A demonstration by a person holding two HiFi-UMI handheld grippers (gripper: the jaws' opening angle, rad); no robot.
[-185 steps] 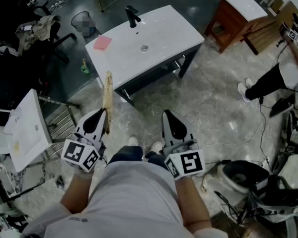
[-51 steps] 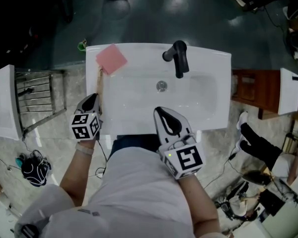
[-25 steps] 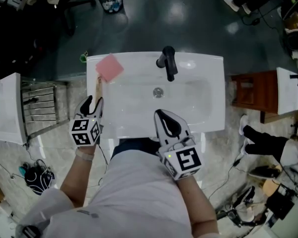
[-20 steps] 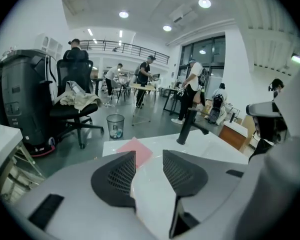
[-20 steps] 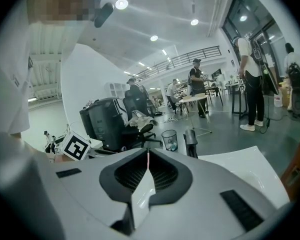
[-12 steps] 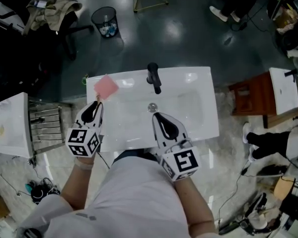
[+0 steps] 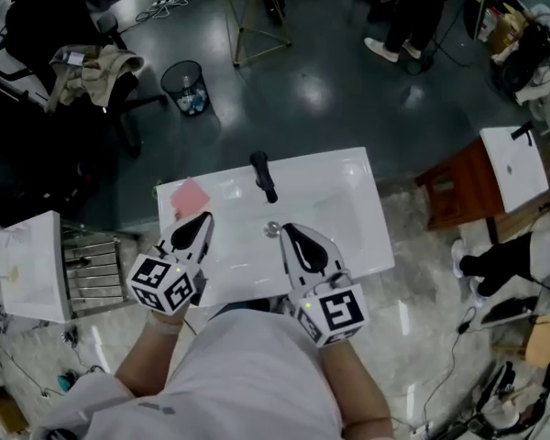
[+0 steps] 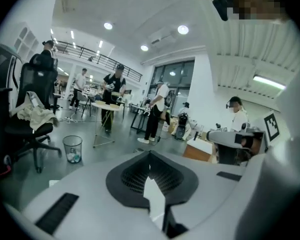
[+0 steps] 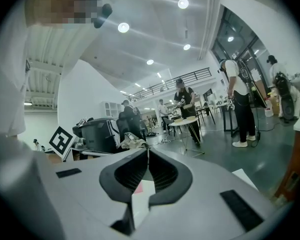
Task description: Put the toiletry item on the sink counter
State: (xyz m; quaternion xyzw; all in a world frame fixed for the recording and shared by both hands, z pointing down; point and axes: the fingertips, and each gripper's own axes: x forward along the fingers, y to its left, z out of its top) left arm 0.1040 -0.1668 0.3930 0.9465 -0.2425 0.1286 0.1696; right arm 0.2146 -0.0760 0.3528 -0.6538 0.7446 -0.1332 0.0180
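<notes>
The white sink counter (image 7: 348, 218) lies below me with a black tap (image 7: 263, 174), a drain (image 7: 272, 230) and a pink pad (image 7: 191, 198) at its back left corner. My left gripper (image 7: 202, 220) hovers over the counter's left part, jaws shut with nothing between them; its own view shows the tips (image 8: 150, 154) meeting. My right gripper (image 7: 289, 232) hangs over the basin near the drain, also shut and empty, tips (image 9: 148, 151) touching. The long wooden toiletry item does not show in any view; the left gripper covers the counter's left edge.
A mesh bin (image 7: 185, 85) and a chair draped with clothes (image 7: 87, 67) stand beyond the counter. Another white basin (image 7: 23, 264) and a metal rack (image 7: 92, 264) sit at left. A wooden stand with a basin (image 7: 477, 177) is at right. People stand around a round table (image 8: 107, 106).
The left gripper has let go of the wooden item at the counter's left edge, closed its jaws and lifted toward me. The view has pulled back from the counter.
</notes>
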